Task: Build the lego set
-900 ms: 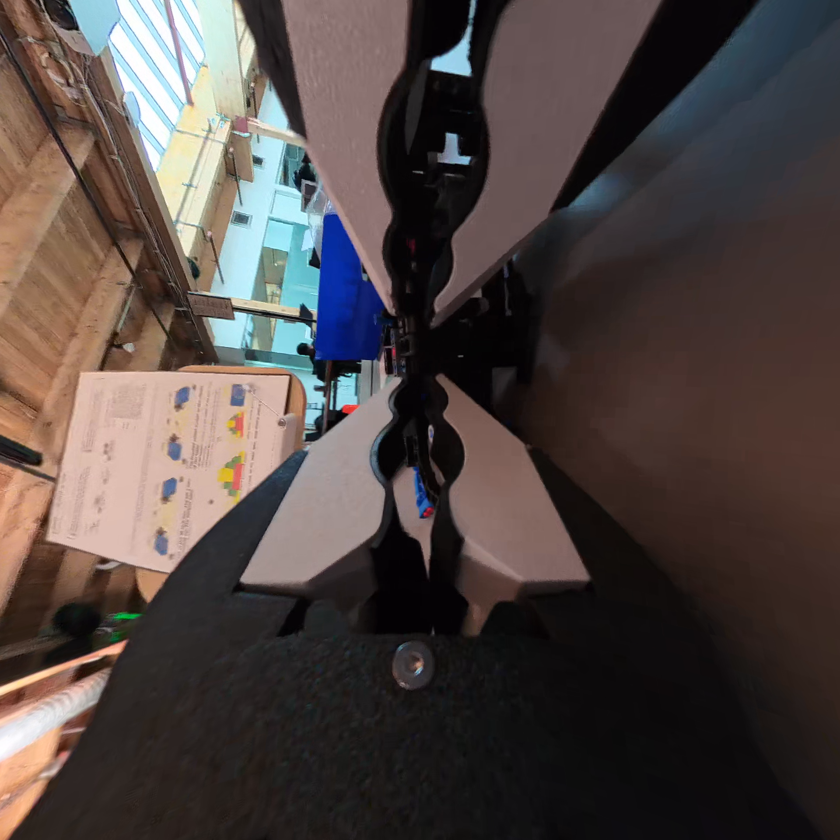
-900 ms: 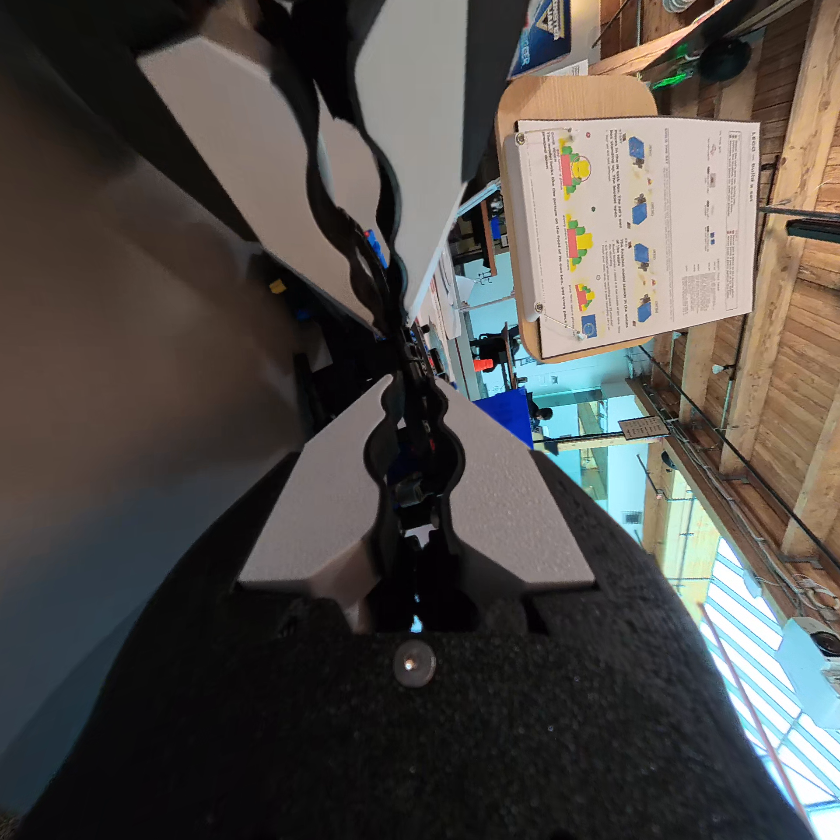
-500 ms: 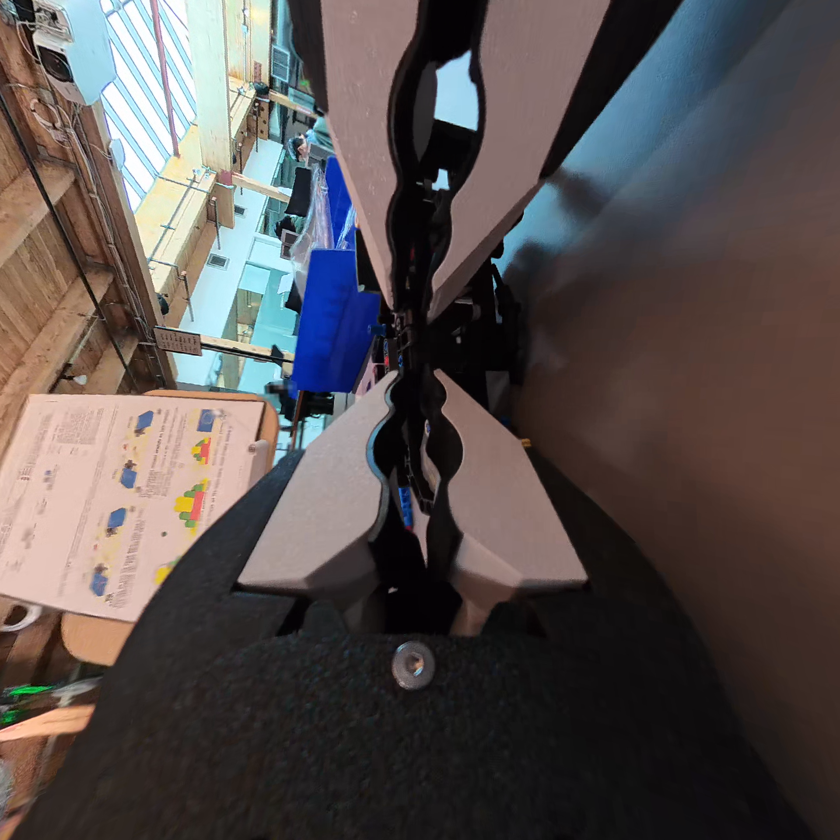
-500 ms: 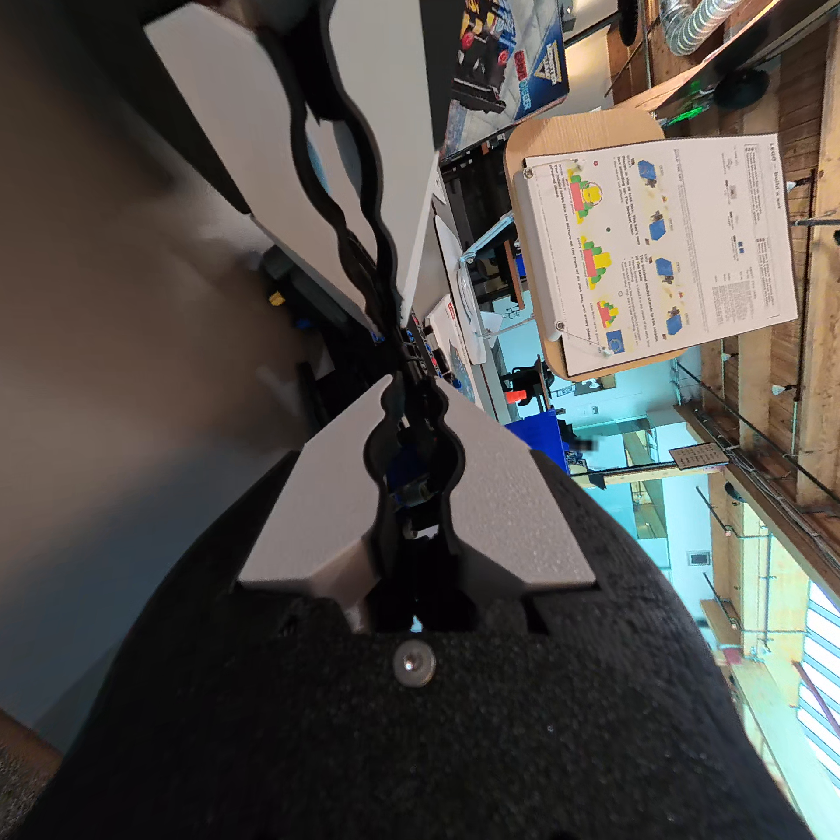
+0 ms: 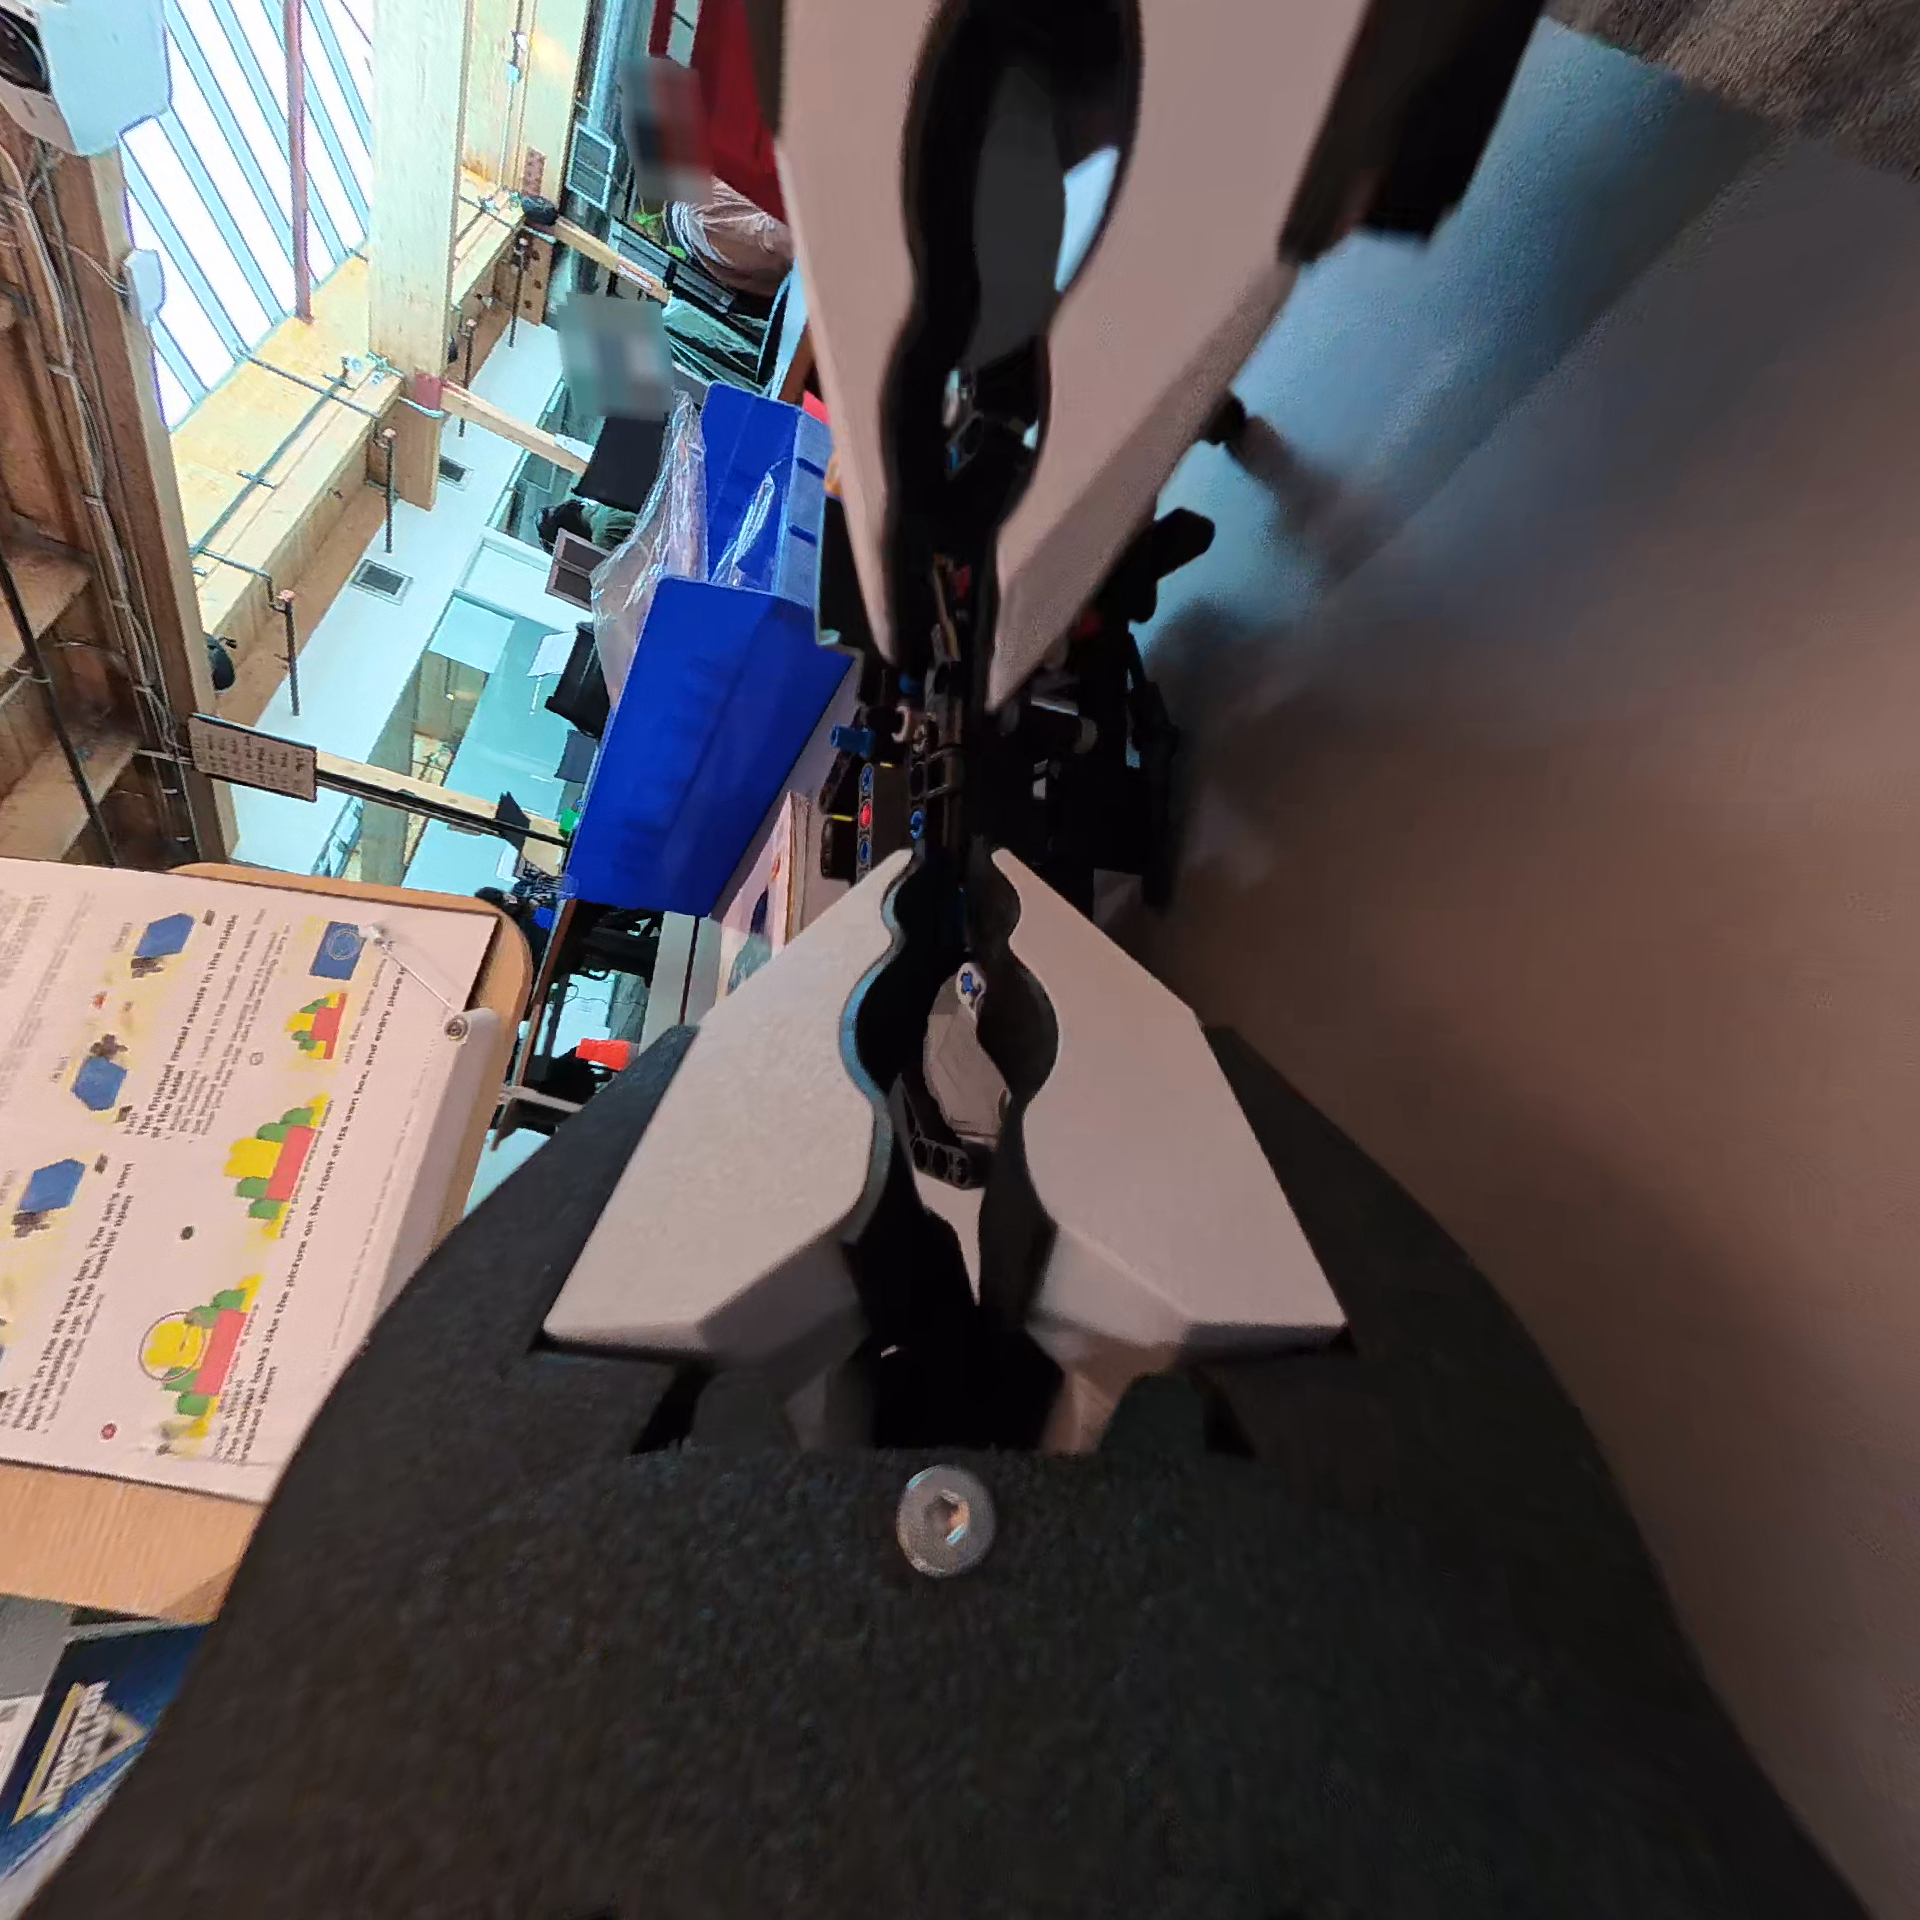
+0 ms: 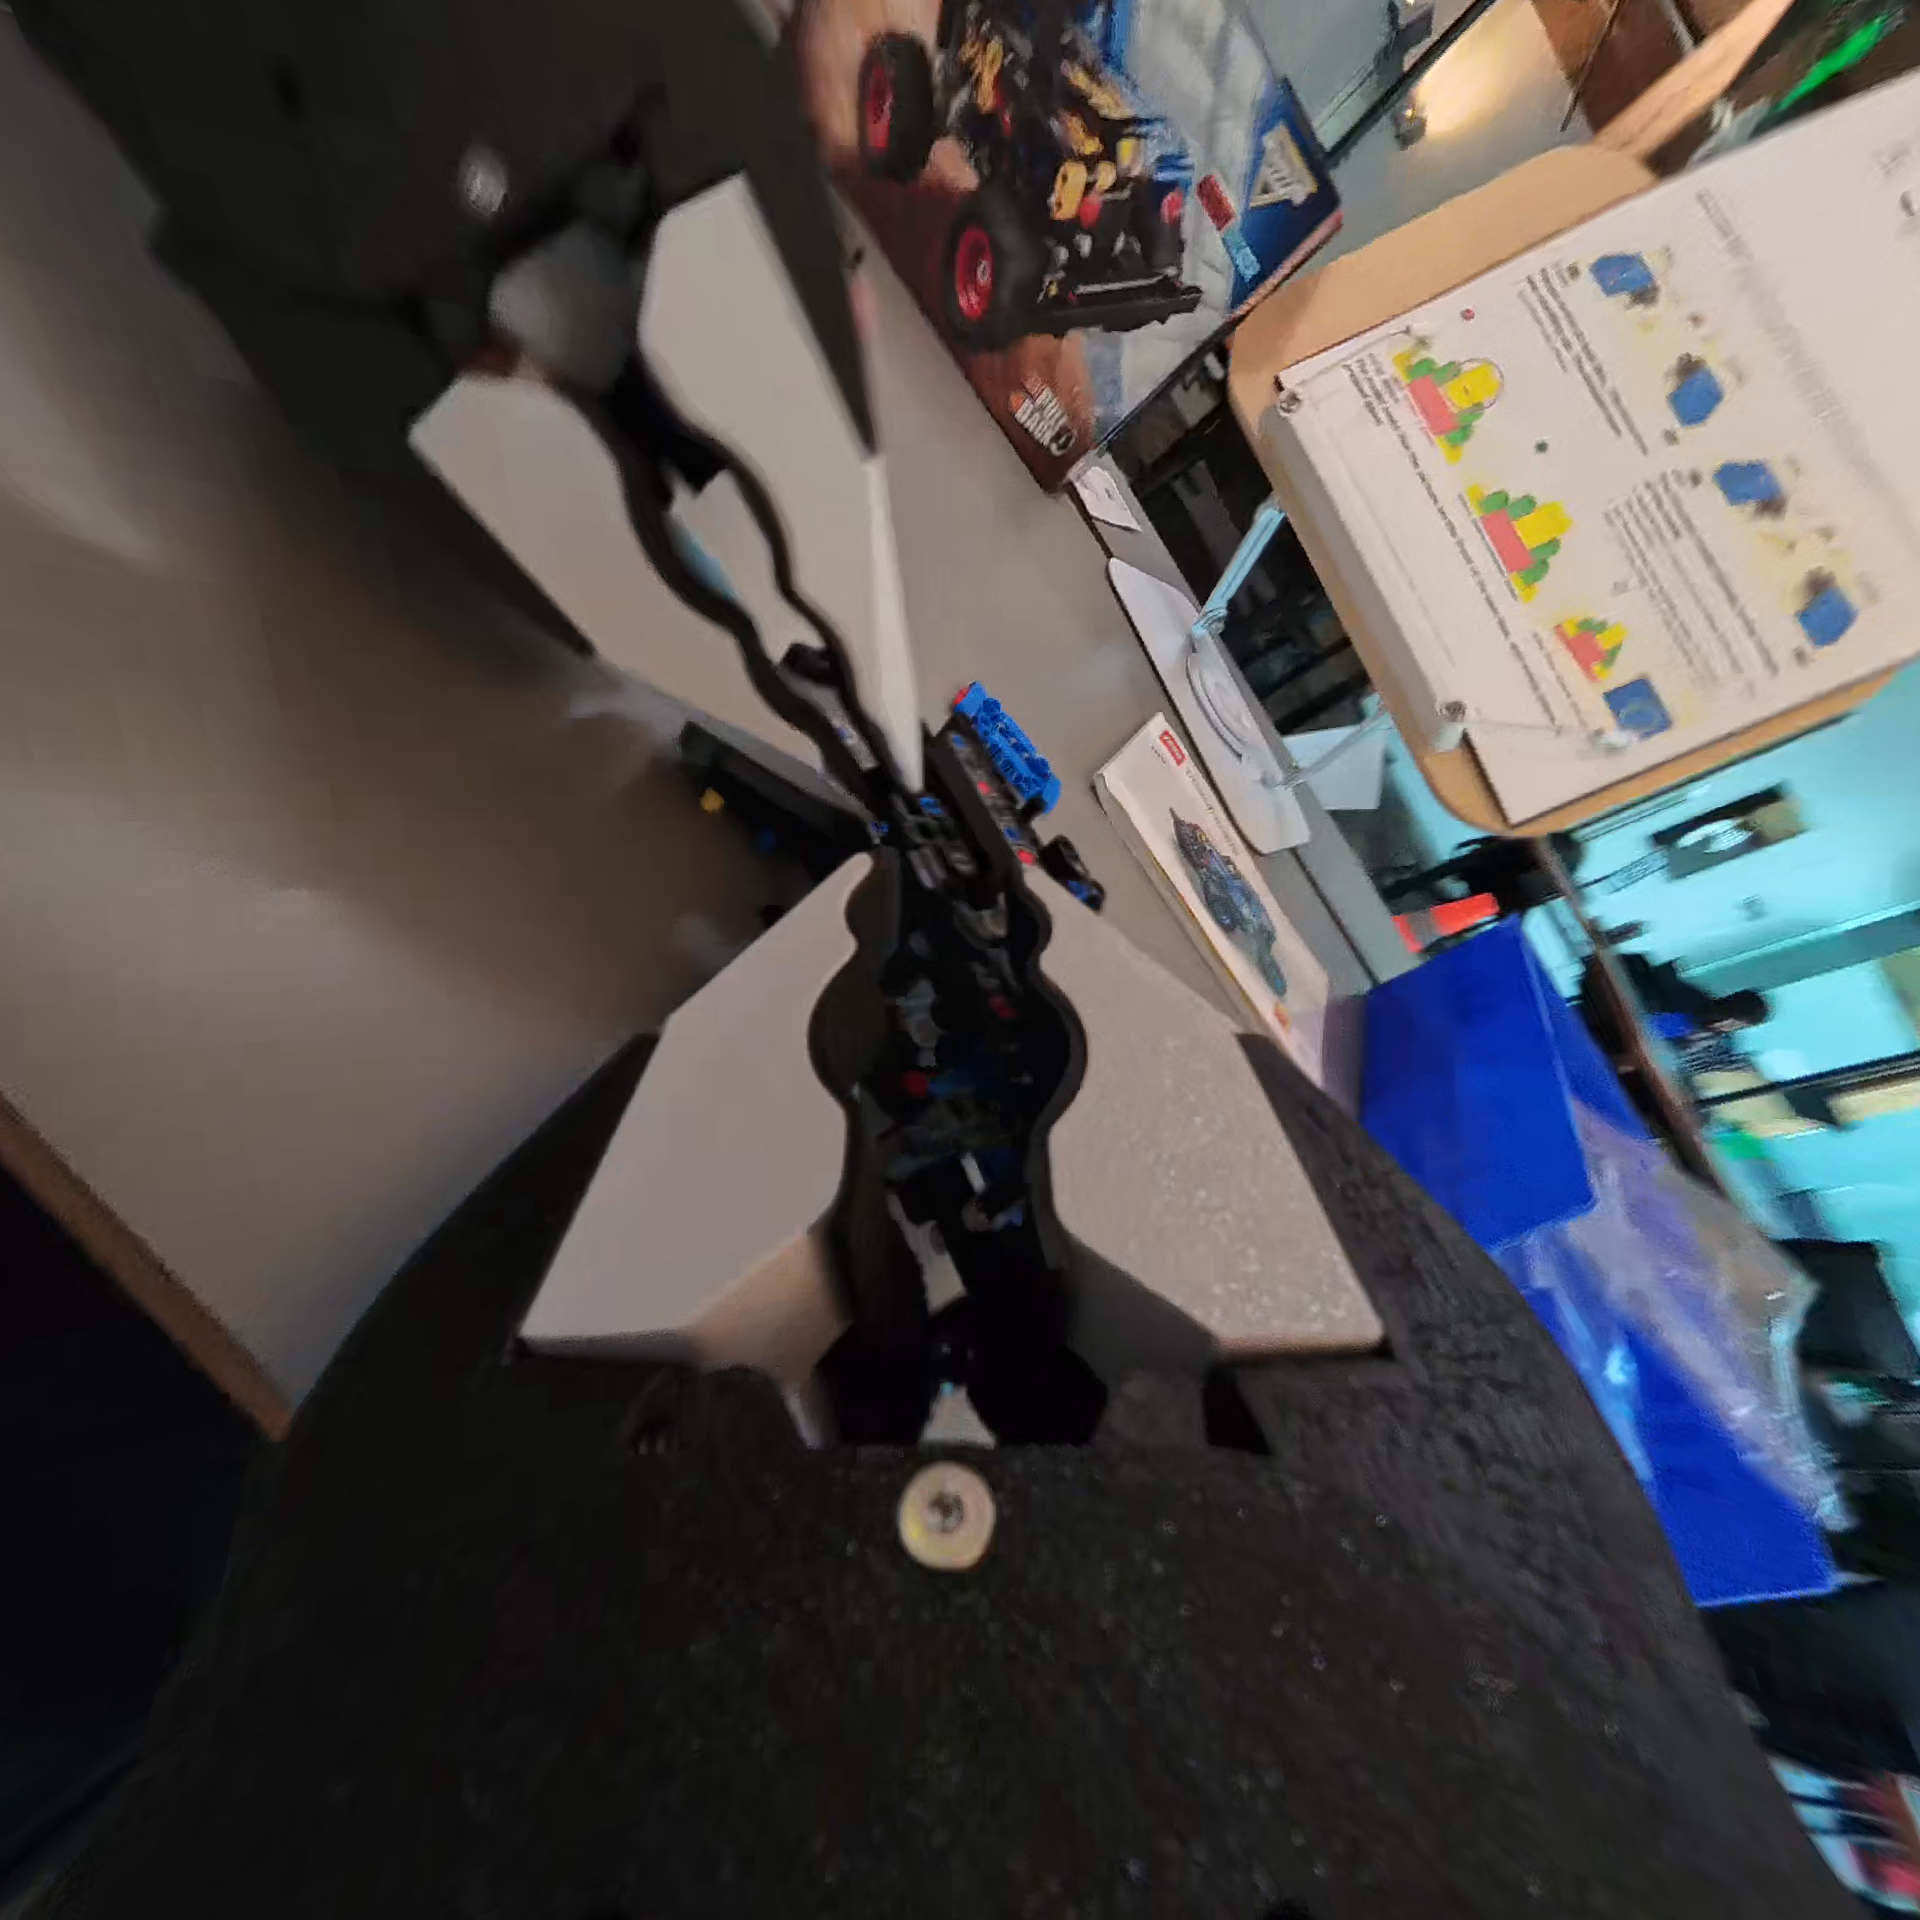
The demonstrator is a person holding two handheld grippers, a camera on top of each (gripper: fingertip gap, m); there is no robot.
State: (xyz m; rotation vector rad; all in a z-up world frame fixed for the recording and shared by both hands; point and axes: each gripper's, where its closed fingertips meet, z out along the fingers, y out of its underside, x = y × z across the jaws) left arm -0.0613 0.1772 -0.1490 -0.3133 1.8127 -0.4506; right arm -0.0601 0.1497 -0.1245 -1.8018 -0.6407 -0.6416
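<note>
A small black toy-brick model (image 5: 914, 774) with blue and red pins hangs between my two grippers, which face each other tip to tip. My left gripper (image 5: 951, 868) is shut on one end; a black beam (image 5: 945, 1148) shows in the gap between its fingers. My right gripper (image 5: 940, 686) comes in from above in the left wrist view. In the right wrist view my right gripper (image 6: 914, 868) is shut on the model (image 6: 997, 753), and my left gripper (image 6: 883, 774) reaches in from the upper left. Both hold it above the grey table (image 6: 312, 935).
A blue bin (image 5: 696, 748) with clear bags, a picture sheet on a wooden board (image 5: 208, 1143), a toy truck box (image 6: 1070, 208) and a booklet (image 6: 1216, 894) stand at the table's far side. A white stand base (image 6: 1195, 675) lies by the booklet. My hands' fingertips stand some 4 centimeters from each other.
Both grippers have swung together with the model still between them, so both views have turned. The table top, the box and the booklet now show in the right wrist view. Both stay shut.
</note>
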